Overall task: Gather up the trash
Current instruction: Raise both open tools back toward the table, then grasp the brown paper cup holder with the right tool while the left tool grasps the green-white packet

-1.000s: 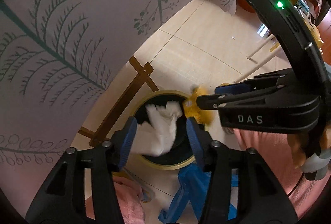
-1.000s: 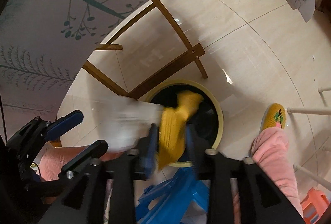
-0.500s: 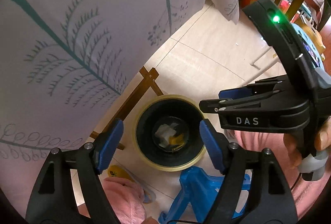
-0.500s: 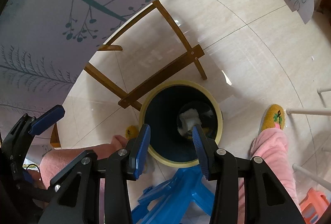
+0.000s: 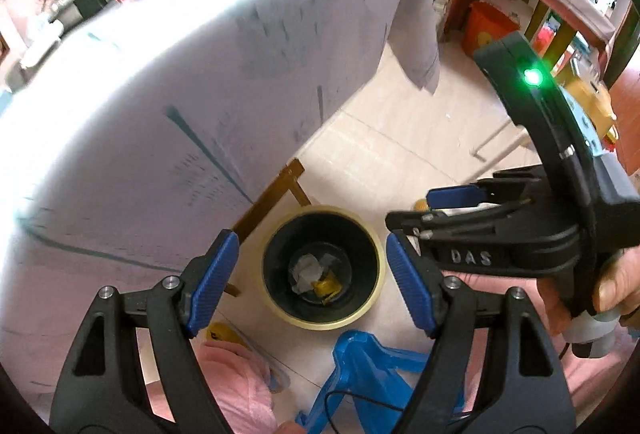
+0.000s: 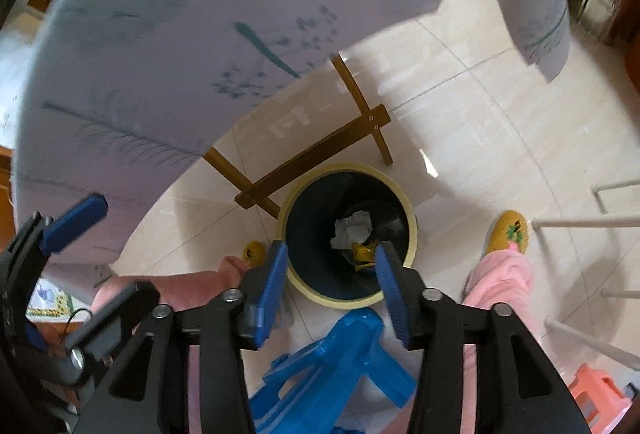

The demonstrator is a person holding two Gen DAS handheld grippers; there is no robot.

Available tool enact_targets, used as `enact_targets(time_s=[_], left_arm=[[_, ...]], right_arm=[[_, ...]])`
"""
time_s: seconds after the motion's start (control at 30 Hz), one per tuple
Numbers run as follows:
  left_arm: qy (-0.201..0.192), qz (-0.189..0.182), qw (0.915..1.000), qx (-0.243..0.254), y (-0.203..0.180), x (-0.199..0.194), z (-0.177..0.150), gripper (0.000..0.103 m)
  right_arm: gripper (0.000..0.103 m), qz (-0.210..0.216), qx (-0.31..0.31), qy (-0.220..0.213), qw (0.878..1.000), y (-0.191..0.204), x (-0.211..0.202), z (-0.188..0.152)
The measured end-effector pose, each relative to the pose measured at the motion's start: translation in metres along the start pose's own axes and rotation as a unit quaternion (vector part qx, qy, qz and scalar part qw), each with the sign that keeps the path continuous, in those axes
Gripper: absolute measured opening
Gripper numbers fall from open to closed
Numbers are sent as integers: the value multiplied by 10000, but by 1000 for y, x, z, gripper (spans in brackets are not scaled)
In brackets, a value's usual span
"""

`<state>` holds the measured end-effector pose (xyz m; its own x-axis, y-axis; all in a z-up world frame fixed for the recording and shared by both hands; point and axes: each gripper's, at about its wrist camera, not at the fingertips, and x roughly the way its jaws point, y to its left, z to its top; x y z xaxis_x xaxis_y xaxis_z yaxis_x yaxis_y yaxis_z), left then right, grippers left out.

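A round black trash bin (image 5: 276,282) with a pale yellow rim stands on the tiled floor; it also shows in the right wrist view (image 6: 308,234). Inside it lie a crumpled white tissue (image 5: 306,268) (image 6: 352,230) and a yellow wrapper (image 5: 326,288) (image 6: 362,252). My left gripper (image 5: 310,282) is open and empty, well above the bin. My right gripper (image 6: 330,286) is open and empty above the bin's near rim. The right gripper (image 5: 416,209) also shows side-on in the left wrist view.
A table with a white leaf-print cloth (image 5: 160,113) (image 6: 200,33) overhangs the bin, with wooden legs (image 6: 312,157) beside it. A blue plastic stool (image 5: 360,374) (image 6: 332,366) stands below. The person's pink-trousered legs and a yellow slipper (image 6: 508,234) flank the bin. White rack bars (image 6: 580,222) stand at the right.
Both grippers let go: the white tissue and the yellow wrapper dropped into the bin. Both jaws opened, and both grippers have risen and pulled back from the bin.
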<state>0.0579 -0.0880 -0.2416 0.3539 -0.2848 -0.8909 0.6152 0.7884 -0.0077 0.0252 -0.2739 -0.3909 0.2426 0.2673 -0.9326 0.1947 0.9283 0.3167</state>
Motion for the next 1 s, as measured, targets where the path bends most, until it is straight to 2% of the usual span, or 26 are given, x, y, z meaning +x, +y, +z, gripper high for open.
enact_targets(time_s=[0.1, 0.2, 0.37, 0.47, 0.63, 0.8, 1.0], left_arm=[[-201, -52, 9997, -147, 3, -27, 6, 74], [-290, 82, 9992, -264, 9, -55, 12, 74], [-445, -15, 9973, -582, 23, -93, 27, 74], [-567, 424, 9946, -761, 35, -113, 44, 74], [-597, 443, 9917, -1050, 60, -129, 75, 74], [-759, 572, 9909, -957, 79, -130, 115, 74], [-649, 339, 9920, -1026, 100, -97, 164, 74]], right_arm=[[64, -201, -241, -202, 9993, 16, -32, -5], [66, -310, -476, -430, 9975, 32, -66, -9], [66, -325, -790, -855, 9927, 55, -122, -4], [66, -420, -986, -1132, 9878, 70, -154, 9], [66, -577, -1313, -1624, 9762, 95, -195, 41], [66, -816, -1709, -2001, 9613, 109, -222, 87], [66, -1171, -2026, -2264, 9455, 117, -219, 156]])
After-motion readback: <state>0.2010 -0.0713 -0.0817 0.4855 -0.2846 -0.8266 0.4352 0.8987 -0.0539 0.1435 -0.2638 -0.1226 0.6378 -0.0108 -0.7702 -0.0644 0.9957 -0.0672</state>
